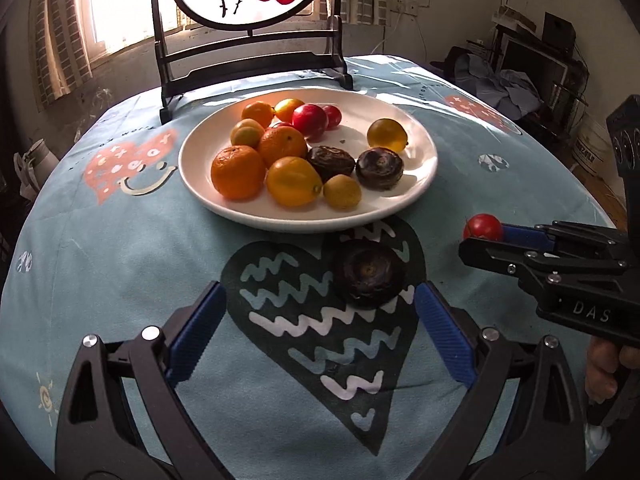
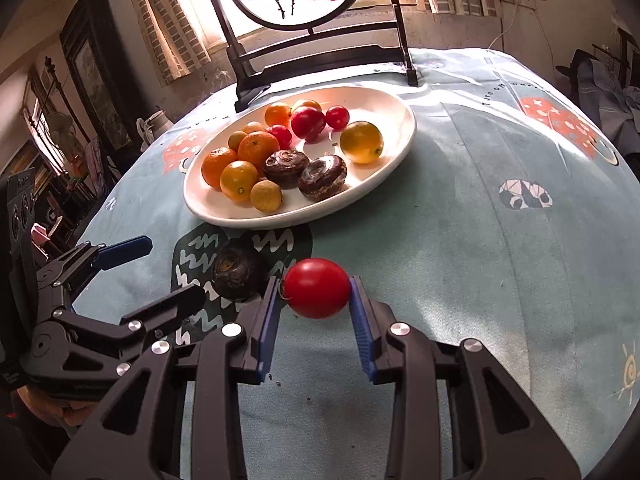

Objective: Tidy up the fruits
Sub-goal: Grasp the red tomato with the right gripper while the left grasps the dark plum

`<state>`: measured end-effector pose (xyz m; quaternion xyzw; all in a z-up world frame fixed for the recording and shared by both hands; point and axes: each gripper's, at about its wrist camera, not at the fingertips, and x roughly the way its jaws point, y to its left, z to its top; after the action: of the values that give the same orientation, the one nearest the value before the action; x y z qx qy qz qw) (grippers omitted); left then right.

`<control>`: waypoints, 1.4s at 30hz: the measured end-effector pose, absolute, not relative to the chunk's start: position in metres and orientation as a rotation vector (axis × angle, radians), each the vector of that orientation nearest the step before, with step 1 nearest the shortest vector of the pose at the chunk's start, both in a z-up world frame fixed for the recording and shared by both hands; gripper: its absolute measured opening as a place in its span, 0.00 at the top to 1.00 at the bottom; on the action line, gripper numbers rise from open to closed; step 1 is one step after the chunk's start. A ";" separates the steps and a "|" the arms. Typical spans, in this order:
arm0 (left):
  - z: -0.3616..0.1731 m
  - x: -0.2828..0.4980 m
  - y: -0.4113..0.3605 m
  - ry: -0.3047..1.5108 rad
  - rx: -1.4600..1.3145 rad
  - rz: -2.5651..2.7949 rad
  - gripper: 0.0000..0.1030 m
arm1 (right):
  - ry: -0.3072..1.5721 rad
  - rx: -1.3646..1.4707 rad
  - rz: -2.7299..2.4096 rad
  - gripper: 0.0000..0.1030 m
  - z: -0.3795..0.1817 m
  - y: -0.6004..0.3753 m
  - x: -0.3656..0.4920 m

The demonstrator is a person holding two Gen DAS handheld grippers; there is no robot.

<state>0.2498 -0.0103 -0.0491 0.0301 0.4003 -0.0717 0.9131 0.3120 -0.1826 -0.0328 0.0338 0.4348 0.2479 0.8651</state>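
The right gripper (image 2: 316,292) was clamped on a red tomato (image 2: 317,287). The left gripper (image 1: 316,312) stood wide apart, a dark water chestnut (image 1: 368,277) on the cloth between its fingertips; the plate (image 1: 416,184) of fruit lay just beyond.

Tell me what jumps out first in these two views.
The red tomato pinched between the right tool pads, close to the camera above the blue tablecloth. Behind it, a white plate heaped with oranges, yellow and red fruit and two dark brown ones sits mid-table. One more dark brown fruit lies loose on the cloth's black heart print, just ahead of the open left tool.
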 end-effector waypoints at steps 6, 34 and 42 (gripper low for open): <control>-0.056 0.261 -0.027 0.851 0.077 -0.174 0.06 | 0.905 0.086 0.511 0.66 -0.031 -0.187 0.313; -0.073 0.273 -0.048 0.903 0.081 -0.140 0.54 | 0.908 0.092 0.473 0.67 -0.035 -0.195 0.320; -0.069 0.255 -0.044 0.899 0.047 -0.128 0.54 | 0.903 0.061 0.508 0.67 -0.037 -0.185 0.314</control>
<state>0.2553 -0.0438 -0.0685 0.0225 0.4341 -0.0619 0.8985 0.3139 -0.1850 -0.0374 0.0291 0.4314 0.2426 0.8684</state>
